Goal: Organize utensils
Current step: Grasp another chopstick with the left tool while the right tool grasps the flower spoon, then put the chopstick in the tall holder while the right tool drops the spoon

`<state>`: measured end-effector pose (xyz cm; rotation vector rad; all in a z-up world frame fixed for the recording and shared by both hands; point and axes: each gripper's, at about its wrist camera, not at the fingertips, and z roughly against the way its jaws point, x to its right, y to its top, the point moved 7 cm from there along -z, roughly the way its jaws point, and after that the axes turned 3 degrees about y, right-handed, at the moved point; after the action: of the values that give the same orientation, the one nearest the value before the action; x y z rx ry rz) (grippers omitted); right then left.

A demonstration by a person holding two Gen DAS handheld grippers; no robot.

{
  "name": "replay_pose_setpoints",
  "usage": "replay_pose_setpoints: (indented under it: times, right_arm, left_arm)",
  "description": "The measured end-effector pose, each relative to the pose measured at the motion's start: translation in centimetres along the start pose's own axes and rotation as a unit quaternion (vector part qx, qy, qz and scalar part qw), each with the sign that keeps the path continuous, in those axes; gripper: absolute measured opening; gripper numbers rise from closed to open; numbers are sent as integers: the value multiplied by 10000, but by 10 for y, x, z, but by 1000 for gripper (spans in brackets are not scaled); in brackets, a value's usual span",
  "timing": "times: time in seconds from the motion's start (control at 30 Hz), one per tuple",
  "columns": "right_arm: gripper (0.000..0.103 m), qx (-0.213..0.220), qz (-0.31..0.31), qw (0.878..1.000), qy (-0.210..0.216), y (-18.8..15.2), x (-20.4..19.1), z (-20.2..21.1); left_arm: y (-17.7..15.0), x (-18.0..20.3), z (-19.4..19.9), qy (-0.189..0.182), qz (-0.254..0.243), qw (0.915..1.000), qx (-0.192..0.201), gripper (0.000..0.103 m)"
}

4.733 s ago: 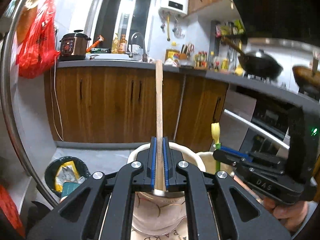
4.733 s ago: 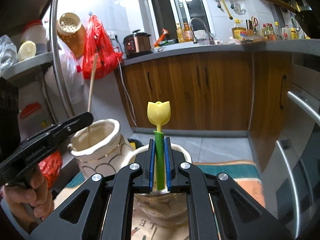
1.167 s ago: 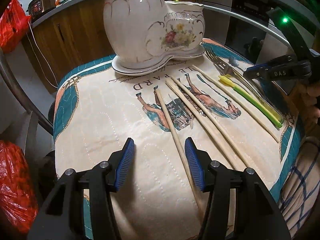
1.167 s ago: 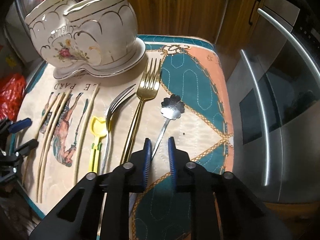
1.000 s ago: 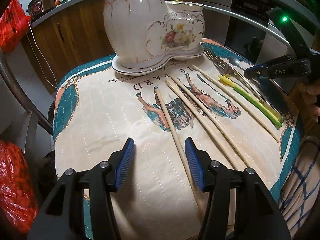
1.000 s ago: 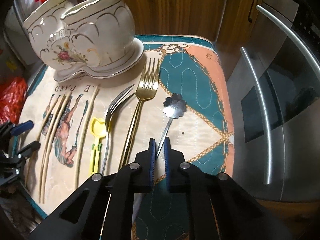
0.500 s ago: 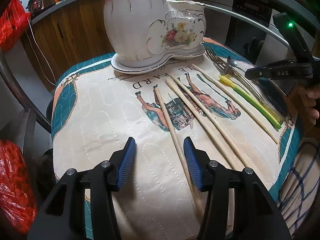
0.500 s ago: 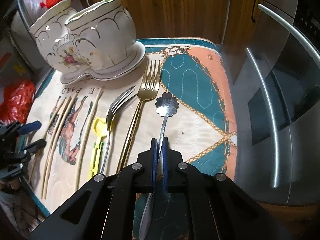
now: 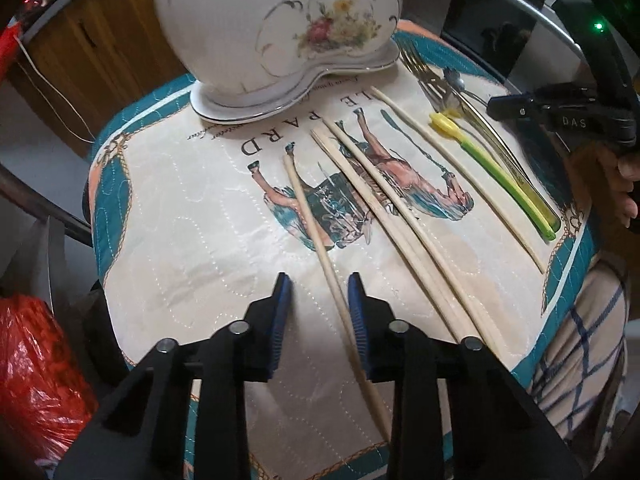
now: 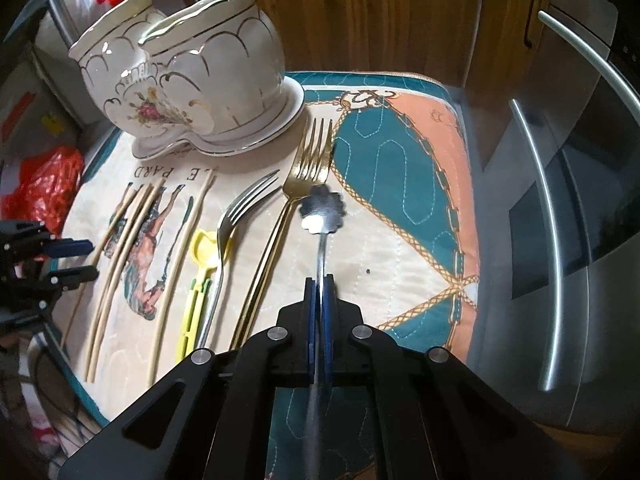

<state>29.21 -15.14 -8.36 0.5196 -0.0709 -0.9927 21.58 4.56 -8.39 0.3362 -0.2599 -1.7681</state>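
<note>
Surface: I see a quilted mat [image 10: 404, 160] with a horse print, holder [image 10: 208, 80] at its far end.
Room: wood cabinets [image 10: 380, 12], steel oven [image 10: 568, 200] (right view only).
Left gripper [image 9: 316, 300]: jaws apart, straddling the leftmost chopstick [image 9: 308, 216] on the mat.
Right gripper [image 10: 319, 292]: clamped on the spoon [image 10: 322, 210], lifted above the gold fork [image 10: 308, 160].
Left view only: red bag [image 9: 36, 380].

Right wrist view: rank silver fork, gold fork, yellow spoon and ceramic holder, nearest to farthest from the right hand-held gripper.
From the right hand-held gripper, shut on the flower-head spoon:
1. Gold fork, just left of the gripper.
2. Silver fork, next one left.
3. Yellow spoon, further left, partly under the silver fork.
4. Ceramic holder, far end of the mat, upper left.
</note>
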Motion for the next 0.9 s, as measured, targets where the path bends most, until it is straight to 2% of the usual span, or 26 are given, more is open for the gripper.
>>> replay_pose_setpoints:
  times: [0.03,0.1,0.17,0.3,0.43,0.53,0.67,0.8,0.9]
  right_arm:
    - [4,48,-17,10000,15,1,1,0]
    - [4,139,-99,9998,80,1,0,2]
    - [4,229,-183,9994,157,2,1,4]
    - [4,428,-267,9983,295,5,3,14]
    - [4,840,-306,9949,460,15,1,36]
    - [4,1212,-314,9909,504,23,-2,52]
    - [4,1795,-263,9821,515,38,-11,77]
    - [4,2226,-178,9734,506,52,-18,95]
    - [4,2513,-135,9661,573,65,-26,105]
  left_arm:
    - [-1,0,-1,-2,-16,10000,-9,23]
    - [0,0,0,56,4,10000,49,11]
    - [0,-4,1,22,174,9996,206,5]
    - [-5,-12,6,-125,512,9969,583,4]
    - [-12,-25,24,-267,788,9911,1035,4]
    - [-12,-35,50,-345,988,9824,1550,4]
    - [-3,-48,86,-320,1288,9647,2274,4]
    - [16,-57,119,-359,1547,9376,3093,4]
    - [26,-63,136,-303,1610,9228,3488,4]
